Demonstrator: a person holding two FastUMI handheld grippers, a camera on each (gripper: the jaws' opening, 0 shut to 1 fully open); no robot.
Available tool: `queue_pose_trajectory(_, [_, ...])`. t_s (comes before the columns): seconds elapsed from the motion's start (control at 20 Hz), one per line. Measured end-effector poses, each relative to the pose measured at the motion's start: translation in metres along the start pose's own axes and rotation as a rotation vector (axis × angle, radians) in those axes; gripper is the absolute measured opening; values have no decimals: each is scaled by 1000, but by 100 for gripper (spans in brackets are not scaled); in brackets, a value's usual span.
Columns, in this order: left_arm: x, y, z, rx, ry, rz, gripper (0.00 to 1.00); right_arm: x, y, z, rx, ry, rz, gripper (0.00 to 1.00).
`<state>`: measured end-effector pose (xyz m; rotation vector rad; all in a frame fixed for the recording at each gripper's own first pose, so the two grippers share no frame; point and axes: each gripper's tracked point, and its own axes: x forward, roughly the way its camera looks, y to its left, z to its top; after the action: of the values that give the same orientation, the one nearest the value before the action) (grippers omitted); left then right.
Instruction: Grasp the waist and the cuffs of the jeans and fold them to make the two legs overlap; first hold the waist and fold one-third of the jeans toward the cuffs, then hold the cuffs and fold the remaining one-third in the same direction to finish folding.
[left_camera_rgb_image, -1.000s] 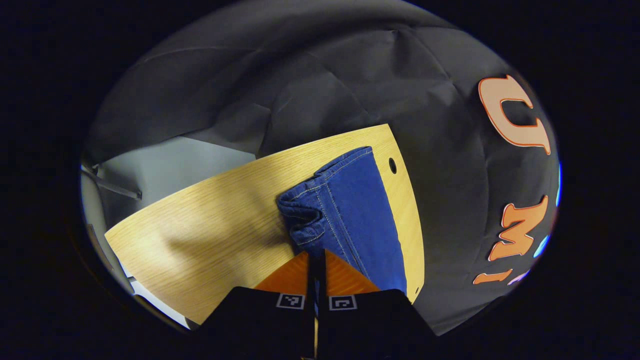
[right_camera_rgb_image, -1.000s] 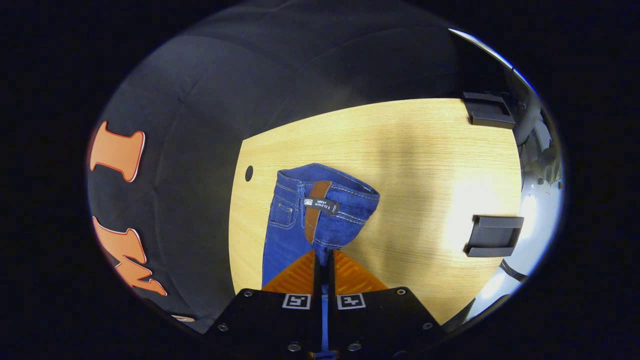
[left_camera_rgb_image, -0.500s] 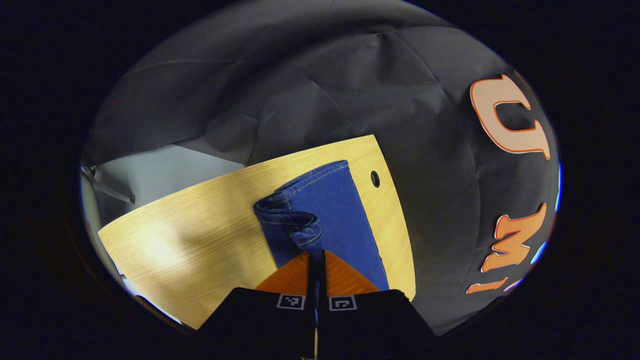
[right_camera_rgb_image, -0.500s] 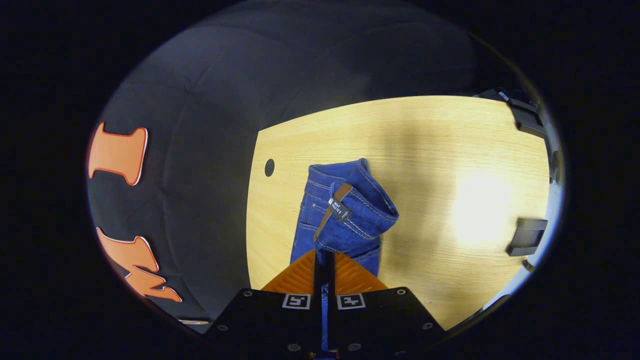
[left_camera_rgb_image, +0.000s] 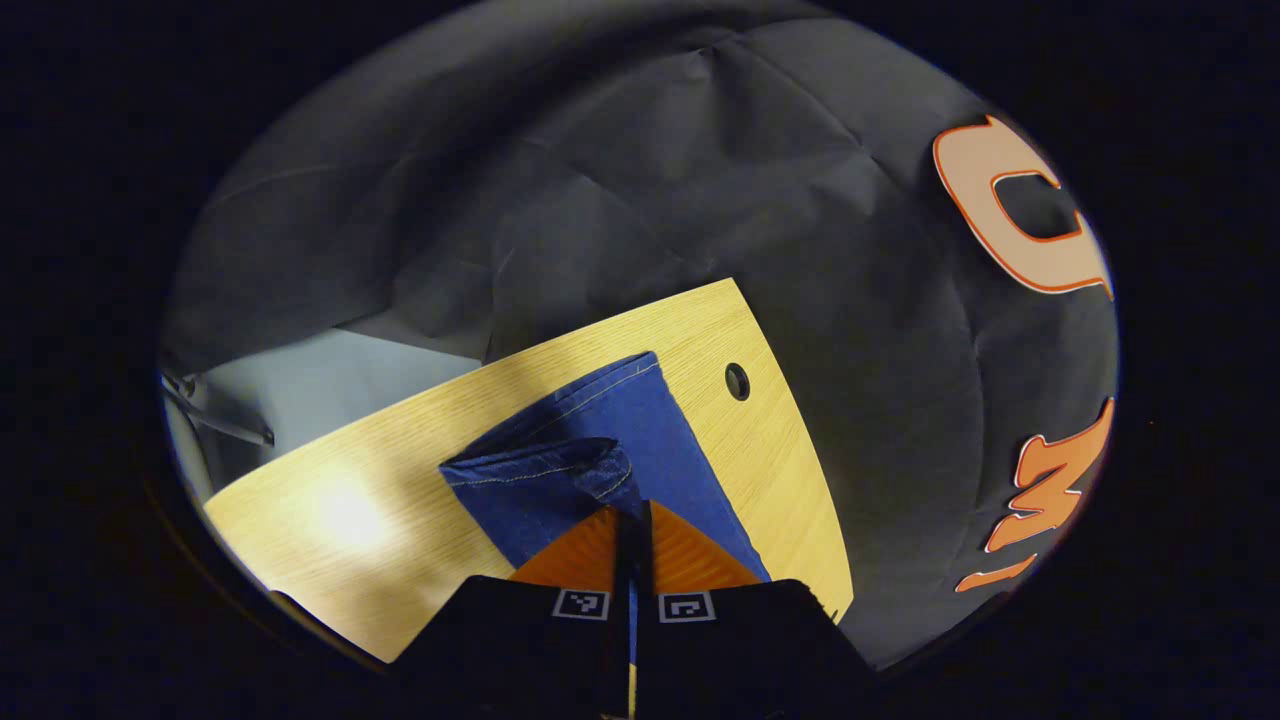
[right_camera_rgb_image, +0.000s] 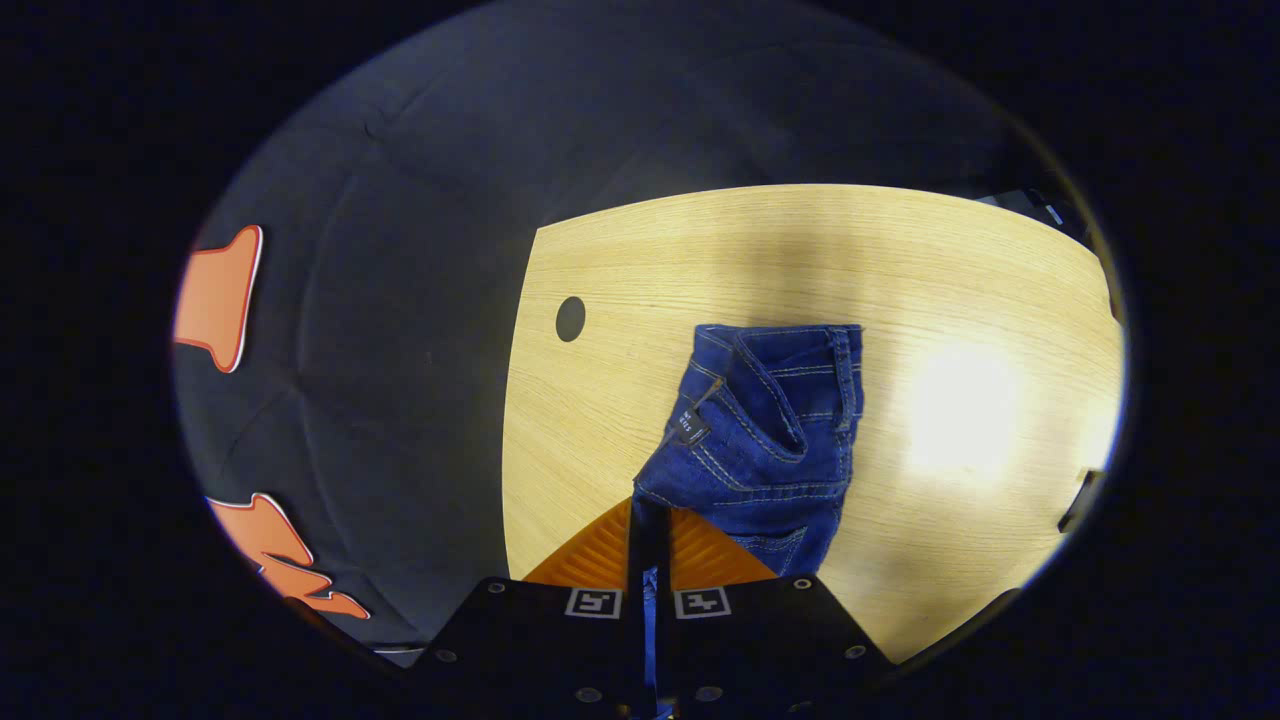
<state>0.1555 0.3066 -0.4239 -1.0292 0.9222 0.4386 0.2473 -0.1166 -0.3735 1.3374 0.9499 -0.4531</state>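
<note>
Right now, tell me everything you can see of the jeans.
The jeans are blue denim with pale stitching, lying on the wooden table. The right gripper pinches the waist end, with its pocket and small tag, turned over. The left gripper pinches the cuff end, doubled over the flat leg beneath.

Deep blue jeans (right_camera_rgb_image: 770, 440) with pale stitching lie on a light woodgrain table (right_camera_rgb_image: 800, 250).

Looks like a staged recording booth, not anyone's home. Creased black cloth wall (left_camera_rgb_image: 620, 180) fills the top of both views, hung right behind a light oak-veneer desk (right_camera_rgb_image: 800, 250) with a round cable hole (right_camera_rgb_image: 570, 318). Pale grey floor (left_camera_rgb_image: 300, 385) peeks in at mid-left of the left gripper view.
</note>
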Motion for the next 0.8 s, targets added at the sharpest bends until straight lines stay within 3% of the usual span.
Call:
queue_pose_trajectory(0.35, [53,-16,20,87,29,81,4,36,22,8,22,28,-51,5])
queue_pose_trajectory(0.6, [55,-30,26,177,43,128,4,37,36,5,25,54,-35,5])
queue_pose_trajectory(0.7, [50,-34,29,213,46,141,7,33,47,15,30,36,6,12])
queue_pose_trajectory(0.75, [51,-35,29,254,47,147,19,26,55,24,27,10,42,17])
queue_pose_trajectory(0.8, [50,-34,29,292,44,154,24,22,59,30,20,-8,59,28])
